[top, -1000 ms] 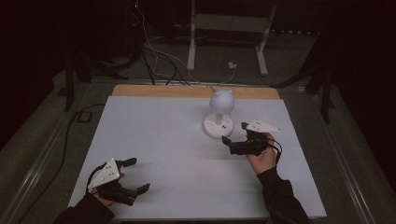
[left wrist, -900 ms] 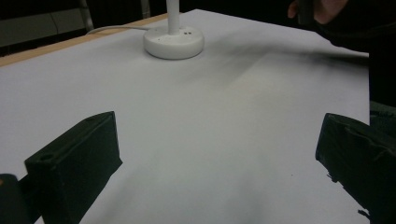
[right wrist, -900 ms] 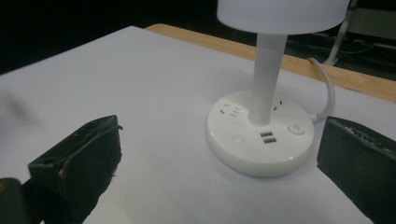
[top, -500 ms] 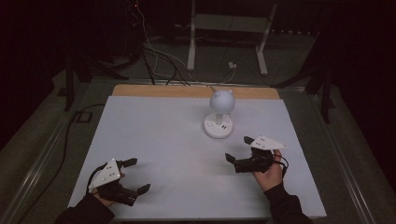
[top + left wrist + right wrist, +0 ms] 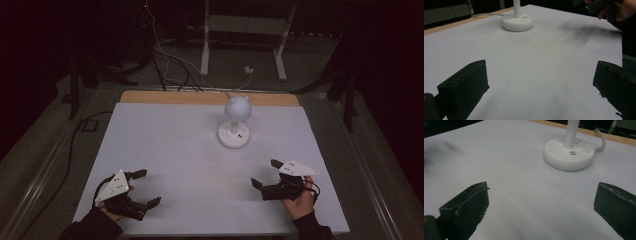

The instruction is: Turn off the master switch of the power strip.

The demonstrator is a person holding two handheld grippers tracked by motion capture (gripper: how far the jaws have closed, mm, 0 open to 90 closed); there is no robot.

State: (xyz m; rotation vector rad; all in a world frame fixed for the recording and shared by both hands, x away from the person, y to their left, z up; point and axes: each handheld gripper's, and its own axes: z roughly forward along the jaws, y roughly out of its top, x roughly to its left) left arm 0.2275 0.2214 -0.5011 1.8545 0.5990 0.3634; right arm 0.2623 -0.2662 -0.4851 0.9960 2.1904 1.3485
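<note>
Two grippers sit low over the white table (image 5: 165,145), both with jaws spread wide and nothing between them. From table centre in the high view, the left gripper (image 5: 144,188) is at about 7 o'clock near the front edge, and the right gripper (image 5: 266,173) at about 4 o'clock. The lamp (image 5: 233,134), a small white one with a round base, thin stem and ball-shaped head, stands upright at about 1 o'clock, well apart from both. Its cord (image 5: 601,140) runs off the back of the base toward the wooden strip at 12 o'clock.

Risks, as I judge them: the lamp looks top-heavy, so a grip high on the stem or a sideways nudge from the right gripper could tip it. The base (image 5: 569,153) is wide and smooth, and jaws closing on its rim may slip off. Pulling the lamp toward 6 o'clock could draw the cord tight and jerk it over. Buttons on the base could be pressed by accident.
</note>
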